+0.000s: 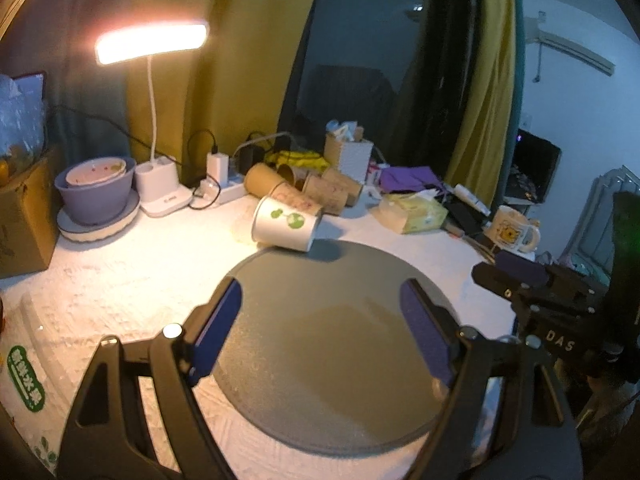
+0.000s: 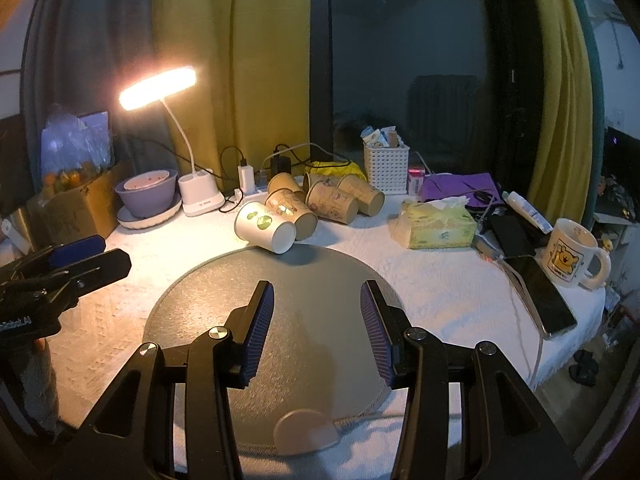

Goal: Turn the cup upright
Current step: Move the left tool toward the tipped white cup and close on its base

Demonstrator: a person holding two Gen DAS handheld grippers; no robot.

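Observation:
A white paper cup with green dots lies on its side at the far edge of a round grey mat. It also shows in the right wrist view, its bottom toward the camera, at the mat's far rim. My left gripper is open and empty over the mat, well short of the cup. My right gripper is open and empty over the mat too. Each gripper shows at the edge of the other's view: the right one and the left one.
Several brown paper cups lie behind the white cup. A lit desk lamp, a purple bowl, a tissue pack, a white basket, a phone and a mug crowd the table's back and right.

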